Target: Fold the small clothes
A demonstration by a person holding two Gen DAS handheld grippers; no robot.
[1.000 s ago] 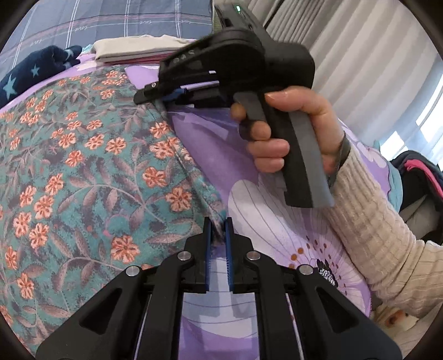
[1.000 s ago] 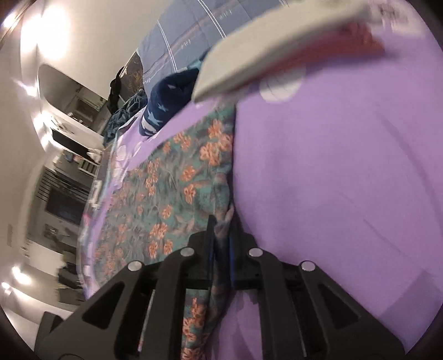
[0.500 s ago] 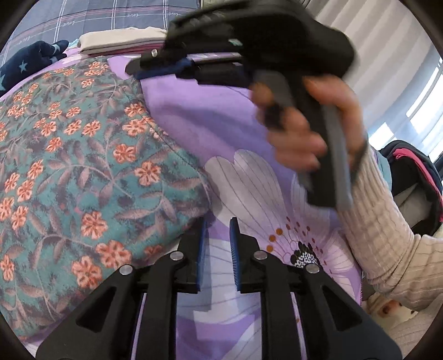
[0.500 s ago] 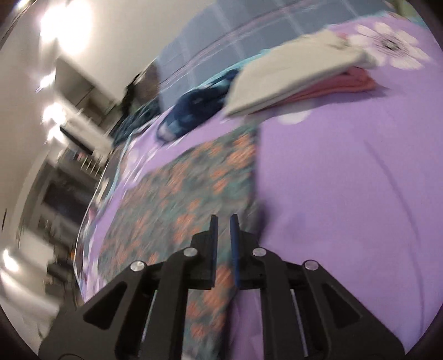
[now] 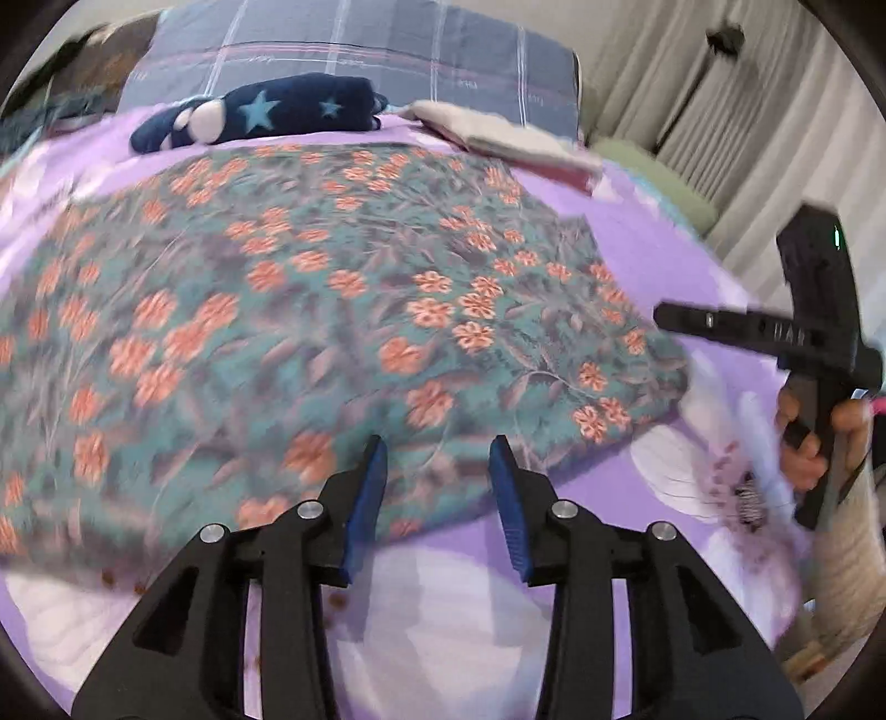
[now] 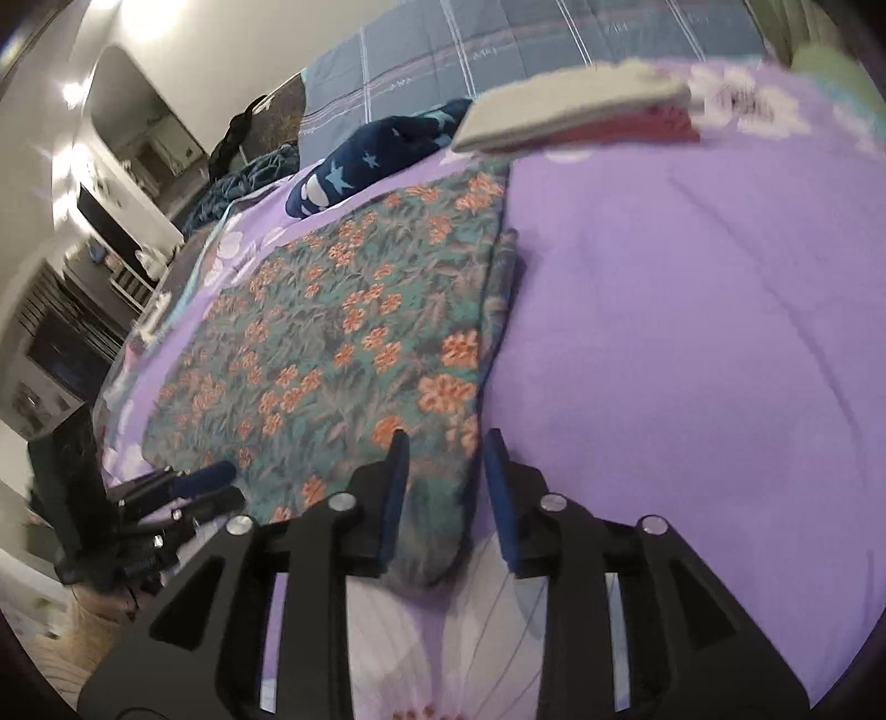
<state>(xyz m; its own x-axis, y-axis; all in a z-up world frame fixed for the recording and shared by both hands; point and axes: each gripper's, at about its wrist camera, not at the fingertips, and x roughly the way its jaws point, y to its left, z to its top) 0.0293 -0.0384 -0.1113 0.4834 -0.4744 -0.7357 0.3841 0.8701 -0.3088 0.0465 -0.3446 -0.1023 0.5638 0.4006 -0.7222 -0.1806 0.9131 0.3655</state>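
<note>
A teal garment with orange flowers (image 5: 343,310) lies flat on the purple flowered bedsheet (image 6: 692,304). My left gripper (image 5: 437,448) hovers over the garment's near edge. Its jaws are opening and the pads touch nothing. In the right wrist view the garment (image 6: 343,332) stretches away to the left. Its near right corner lies below my right gripper (image 6: 447,443), whose jaws are opening, pads clear of the cloth. A hand holds the right gripper (image 5: 673,320) just beyond the garment's right edge. The left gripper (image 6: 230,483) shows at the lower left.
A navy garment with light stars (image 5: 266,111) lies at the far side of the bed. Next to it sits a folded stack, beige over pink (image 5: 498,138). A grey checked quilt (image 5: 360,50) lies behind them. Curtains (image 5: 692,94) hang on the right.
The right gripper, shut on the floral cloth a second ago, has let it go and opened. The left jaws have spread too, and that gripper has slid left along the near edge.
</note>
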